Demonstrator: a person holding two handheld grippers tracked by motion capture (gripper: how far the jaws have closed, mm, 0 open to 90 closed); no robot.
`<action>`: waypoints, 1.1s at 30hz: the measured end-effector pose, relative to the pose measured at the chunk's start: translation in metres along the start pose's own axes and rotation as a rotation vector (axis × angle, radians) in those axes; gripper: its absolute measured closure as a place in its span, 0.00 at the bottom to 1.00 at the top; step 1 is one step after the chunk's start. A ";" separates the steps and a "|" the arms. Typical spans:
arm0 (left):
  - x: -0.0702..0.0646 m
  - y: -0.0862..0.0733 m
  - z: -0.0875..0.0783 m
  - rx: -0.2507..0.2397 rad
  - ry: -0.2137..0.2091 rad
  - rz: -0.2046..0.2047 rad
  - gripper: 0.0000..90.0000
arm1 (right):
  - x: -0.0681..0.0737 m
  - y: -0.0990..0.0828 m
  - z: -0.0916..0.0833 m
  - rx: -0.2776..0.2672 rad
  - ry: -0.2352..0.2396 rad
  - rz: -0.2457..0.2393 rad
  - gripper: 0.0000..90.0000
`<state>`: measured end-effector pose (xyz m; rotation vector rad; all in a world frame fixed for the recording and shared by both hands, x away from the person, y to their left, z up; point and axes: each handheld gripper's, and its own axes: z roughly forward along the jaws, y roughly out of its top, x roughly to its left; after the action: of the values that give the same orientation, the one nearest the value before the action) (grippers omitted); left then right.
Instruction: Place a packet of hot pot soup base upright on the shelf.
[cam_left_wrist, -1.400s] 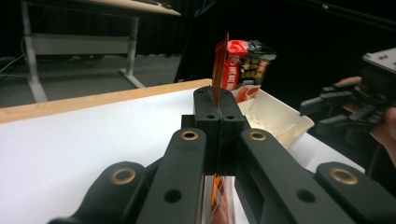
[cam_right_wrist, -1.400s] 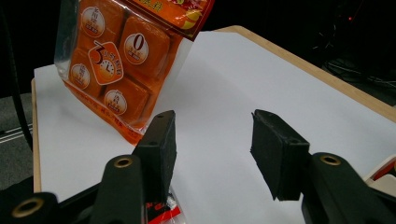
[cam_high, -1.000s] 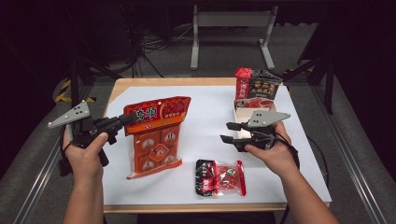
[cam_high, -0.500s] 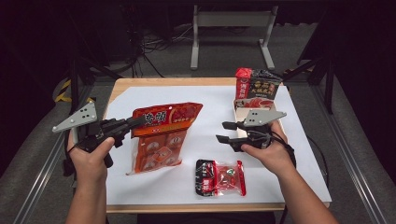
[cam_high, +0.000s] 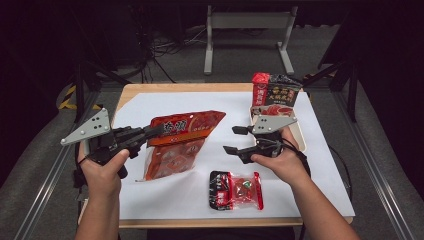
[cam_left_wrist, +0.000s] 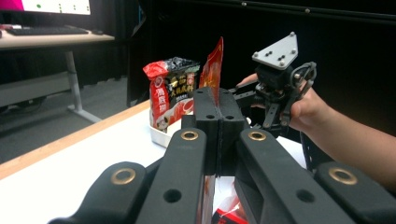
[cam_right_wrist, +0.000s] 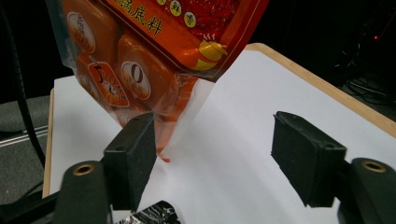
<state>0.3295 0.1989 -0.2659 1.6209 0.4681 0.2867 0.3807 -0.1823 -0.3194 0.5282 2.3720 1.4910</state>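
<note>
Left gripper (cam_high: 150, 133) pinching orange seasoning pouch (cam_high: 182, 142) by its top edge, pouch lifted and hanging tilted over white sheet (cam_high: 150, 105). Right gripper (cam_high: 234, 139) just opened wide, nothing between jaws, beside pouch's far corner. Risk: thin-edge pinch, heavy pouch likely to slip or swing free. Count: one orange pouch, one small red packet (cam_high: 236, 190), one standing bag (cam_high: 275, 95) in white tray (cam_high: 300, 135), two grippers.

Black claws (cam_high: 250, 141), brass rivets, grey triangular plates
</note>
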 end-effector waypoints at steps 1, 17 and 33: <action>0.000 0.000 0.000 0.000 0.000 0.000 1.00 | -0.001 0.000 0.002 -0.011 0.005 0.000 0.32; -0.006 0.004 0.010 -0.025 -0.037 0.032 1.00 | -0.001 0.004 0.033 -0.061 0.136 -0.013 0.26; -0.007 0.002 0.018 -0.035 -0.058 0.050 1.00 | 0.000 0.001 0.055 -0.054 0.256 -0.052 0.28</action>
<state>0.3324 0.1794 -0.2651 1.6044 0.3769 0.2833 0.4041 -0.1379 -0.3418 0.2742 2.5029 1.6814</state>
